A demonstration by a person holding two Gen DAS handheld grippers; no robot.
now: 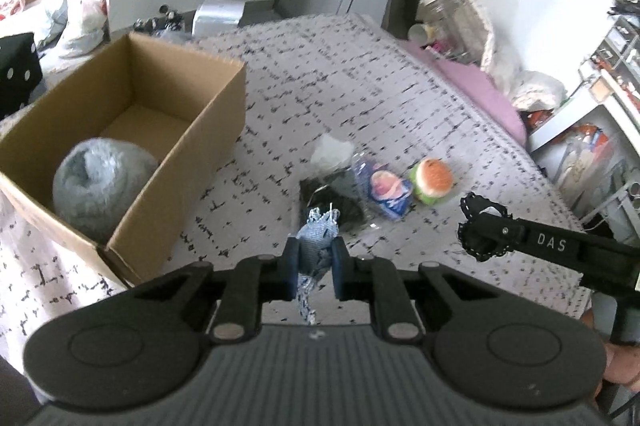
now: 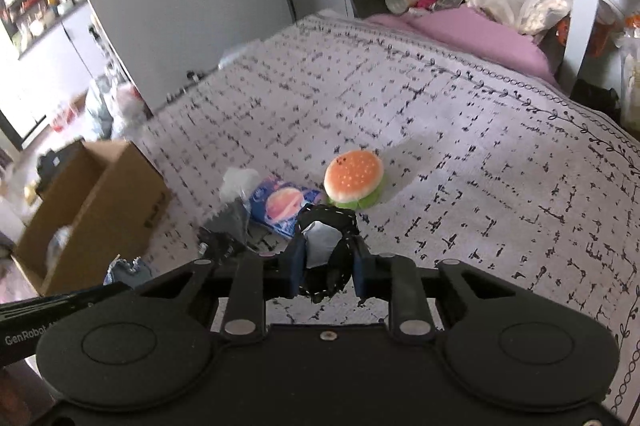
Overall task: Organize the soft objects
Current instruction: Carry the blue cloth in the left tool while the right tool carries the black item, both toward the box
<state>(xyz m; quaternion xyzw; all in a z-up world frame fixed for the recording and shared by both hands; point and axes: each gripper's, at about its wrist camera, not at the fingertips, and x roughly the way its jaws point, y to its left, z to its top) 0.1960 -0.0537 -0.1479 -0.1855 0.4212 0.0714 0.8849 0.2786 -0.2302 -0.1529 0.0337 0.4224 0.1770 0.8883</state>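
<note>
The left gripper [image 1: 314, 262] is clamped on a scrap of blue denim cloth [image 1: 316, 246], held clear of the bedspread [image 1: 360, 86], likely for carrying to the cardboard box [image 1: 208, 130] at its left. The right gripper [image 2: 326, 266] is likewise closed tight, on a black lace-edged piece [image 2: 332, 226] with a white tag. Each takes one item, so two go in a single trip. One grey fluffy ball [image 1: 100, 182] already sits in the box. Three things remain on the bed: a burger plush [image 2: 354, 180], a blue packet [image 2: 280, 208] and a dark bundle [image 2: 228, 226].
</note>
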